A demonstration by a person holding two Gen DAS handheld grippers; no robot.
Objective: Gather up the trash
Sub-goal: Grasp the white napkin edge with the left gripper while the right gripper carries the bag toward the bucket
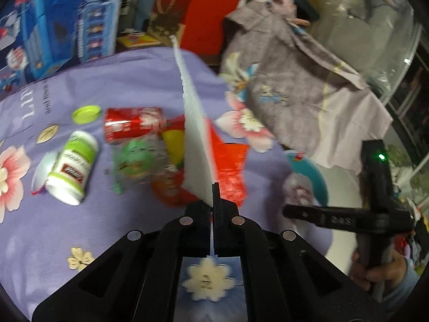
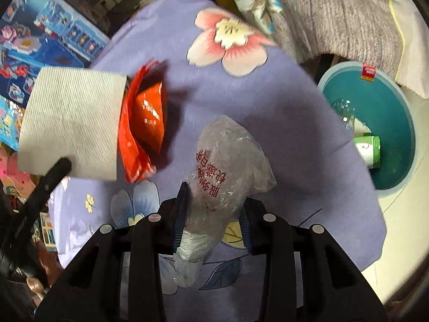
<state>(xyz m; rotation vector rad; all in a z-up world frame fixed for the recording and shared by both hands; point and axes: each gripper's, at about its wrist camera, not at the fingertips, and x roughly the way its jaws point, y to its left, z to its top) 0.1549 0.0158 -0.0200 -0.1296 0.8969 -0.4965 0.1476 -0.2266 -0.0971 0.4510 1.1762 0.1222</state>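
Observation:
My left gripper is shut on a white paper towel, held edge-on above the purple flowered cloth; the towel also shows in the right wrist view. My right gripper is shut on a crumpled clear plastic bag with red print. A teal bin stands at the right below the table edge, with a green-and-white cup and clear plastic inside. A red wrapper lies on the cloth beside the towel.
On the cloth lie a red cola can, a white-and-green bottle, a green lid, a green clear-plastic item and red wrappers. A grey garment hangs at the back. Blue boxes stand at left.

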